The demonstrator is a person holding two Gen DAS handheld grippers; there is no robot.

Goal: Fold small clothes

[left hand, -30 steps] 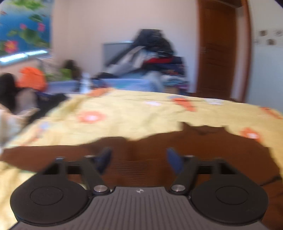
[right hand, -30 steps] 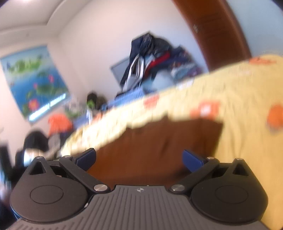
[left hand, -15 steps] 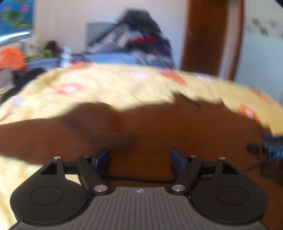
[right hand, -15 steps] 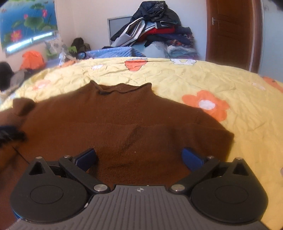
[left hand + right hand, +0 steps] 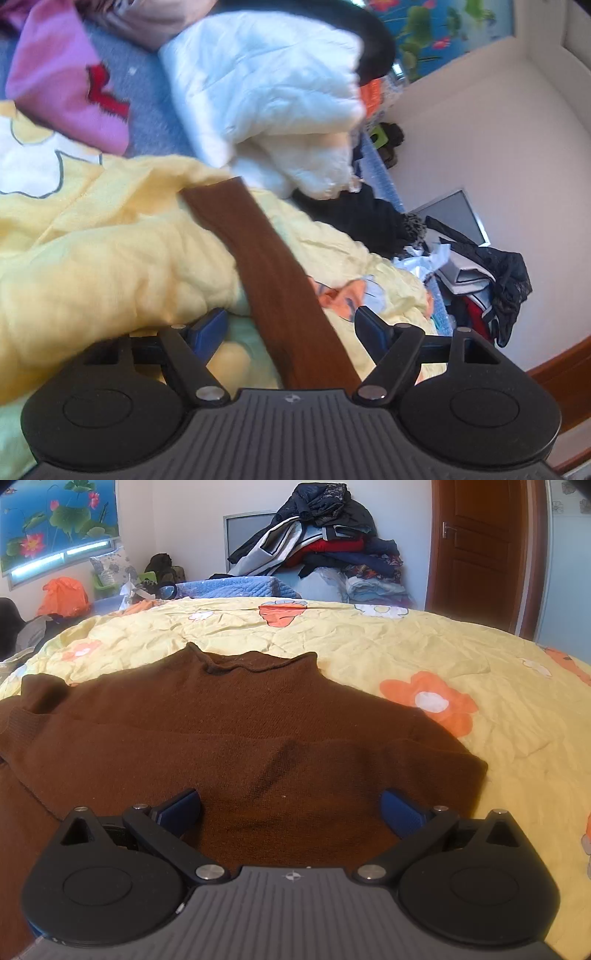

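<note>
A brown knit sweater (image 5: 221, 716) lies flat on the yellow flowered bedspread (image 5: 369, 642), collar toward the far side. My right gripper (image 5: 291, 808) hovers low over its near body, open, with only knit fabric below the blue pads. One brown sleeve (image 5: 266, 266) runs as a long strip over the rumpled bedspread (image 5: 110, 266) and passes between the fingers of my left gripper (image 5: 291, 328). The left jaws are closing, with gaps still showing between the sleeve and each blue pad (image 5: 210, 328).
White padded clothing (image 5: 266, 85), a pink cloth (image 5: 62, 74) and a black garment (image 5: 362, 218) lie beyond the sleeve end. A tall clothes pile (image 5: 321, 550) stands behind the bed beside a wooden door (image 5: 480, 554). An orange bag (image 5: 62, 594) sits at far left.
The left gripper swung away from the sweater's body, rolled sharply, and now straddles the sleeve near the bed's edge. The right gripper levelled out over the sweater and then held still.
</note>
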